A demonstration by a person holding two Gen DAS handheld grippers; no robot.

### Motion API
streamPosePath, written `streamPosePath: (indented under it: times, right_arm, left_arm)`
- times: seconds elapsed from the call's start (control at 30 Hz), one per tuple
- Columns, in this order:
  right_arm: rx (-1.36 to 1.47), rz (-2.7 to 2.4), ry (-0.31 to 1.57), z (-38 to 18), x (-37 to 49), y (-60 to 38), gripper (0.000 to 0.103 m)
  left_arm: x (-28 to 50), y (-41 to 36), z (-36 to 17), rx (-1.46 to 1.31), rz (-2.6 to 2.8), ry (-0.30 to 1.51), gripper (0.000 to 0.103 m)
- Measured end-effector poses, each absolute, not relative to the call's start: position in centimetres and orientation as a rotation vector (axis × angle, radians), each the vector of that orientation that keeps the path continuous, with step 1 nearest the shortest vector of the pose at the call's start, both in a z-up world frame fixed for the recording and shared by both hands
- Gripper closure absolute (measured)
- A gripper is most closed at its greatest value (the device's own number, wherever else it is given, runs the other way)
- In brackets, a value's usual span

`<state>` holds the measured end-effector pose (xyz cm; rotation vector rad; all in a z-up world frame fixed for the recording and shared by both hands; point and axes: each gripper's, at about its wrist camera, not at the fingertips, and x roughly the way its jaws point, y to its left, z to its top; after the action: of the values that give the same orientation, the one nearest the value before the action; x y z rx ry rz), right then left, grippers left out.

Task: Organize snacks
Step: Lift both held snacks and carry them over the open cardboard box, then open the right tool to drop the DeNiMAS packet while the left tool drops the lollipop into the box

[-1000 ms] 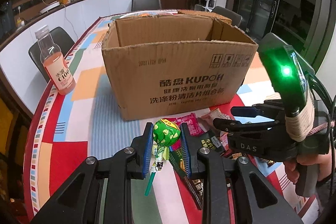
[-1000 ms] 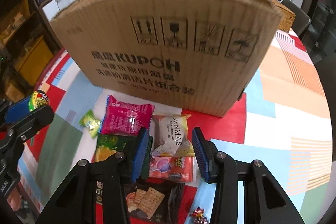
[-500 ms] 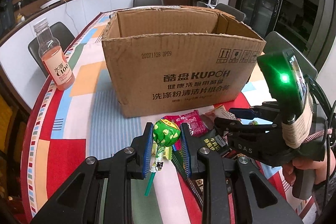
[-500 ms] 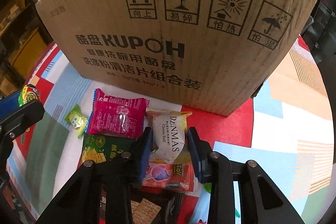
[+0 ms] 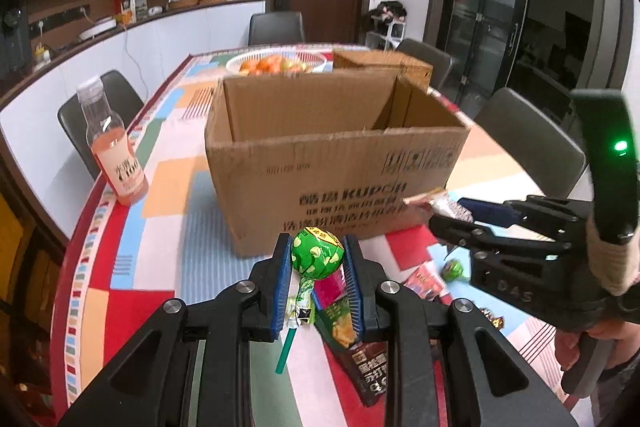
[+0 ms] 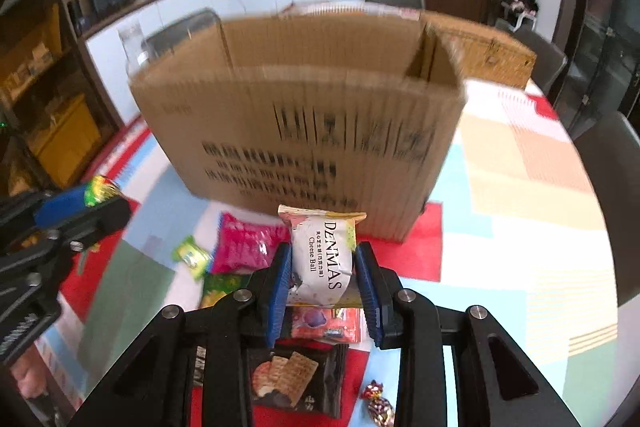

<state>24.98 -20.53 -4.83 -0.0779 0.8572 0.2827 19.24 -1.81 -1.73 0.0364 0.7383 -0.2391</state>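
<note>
My left gripper (image 5: 316,259) is shut on a green-wrapped lollipop (image 5: 317,254), its stick hanging down, held above the table in front of an open cardboard box (image 5: 336,163). In the right wrist view my right gripper (image 6: 323,269) is shut on a white DenMas cheese ball packet (image 6: 322,259), lifted clear of the snack pile before the box (image 6: 304,131). From the left wrist view the right gripper (image 5: 448,211) shows at the right with that packet (image 5: 434,201) sticking out near the box front. The left gripper (image 6: 92,197) appears at the left edge of the right wrist view.
Loose snacks lie before the box: a pink packet (image 6: 244,247), a green candy (image 6: 191,255), a red packet (image 6: 324,325), a dark cracker bag (image 6: 296,379). A pink drink bottle (image 5: 114,155) stands left, a fruit basket (image 5: 280,63) behind the box. Chairs ring the patterned table (image 5: 132,267).
The right gripper closed on the cheese ball packet and lifted it off the pile. Both grippers rose, so the box's open top now shows. The lollipop stayed gripped.
</note>
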Motion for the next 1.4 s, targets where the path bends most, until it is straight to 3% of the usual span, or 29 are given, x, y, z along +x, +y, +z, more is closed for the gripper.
streamPosePath:
  times: [0.4, 0.7, 1.1, 1.17, 1.23, 1.33, 1.4]
  right_arm:
    - [-0.062, 0.28, 0.66, 3.2, 25.2, -20.7, 0.069]
    - [-0.053, 0.274, 0.623, 4.8, 28.1, -20.1, 0.069]
    - [-0.027, 0.245, 0.666, 4.0, 33.1, -20.0, 0.069]
    - [-0.02, 0.248, 0.674, 3.8, 33.8, -20.1, 0.069]
    - [-0.015, 0.253, 0.689, 3.6, 34.6, -20.2, 0.067]
    - [0.004, 0.237, 0.691, 3.4, 34.5, -20.7, 0.056]
    - [-0.01, 0.228, 0.68, 3.3, 33.7, -20.9, 0.056]
  left_arm:
    - [20.9, -2.0, 3.6, 0.022, -0.242, 0.608, 0.077]
    - [25.2, -1.8, 6.2, 0.024, -0.231, 0.578, 0.077]
    - [31.7, -2.8, 5.2, 0.066, -0.222, 0.637, 0.077]
    - [32.6, -2.9, 4.9, 0.075, -0.204, 0.654, 0.062]
    - [32.6, -2.9, 4.9, 0.07, -0.186, 0.651, 0.055]
    - [31.7, -2.8, 4.8, 0.077, -0.19, 0.648, 0.05]
    - [30.8, -3.0, 4.7, 0.093, -0.192, 0.641, 0.049]
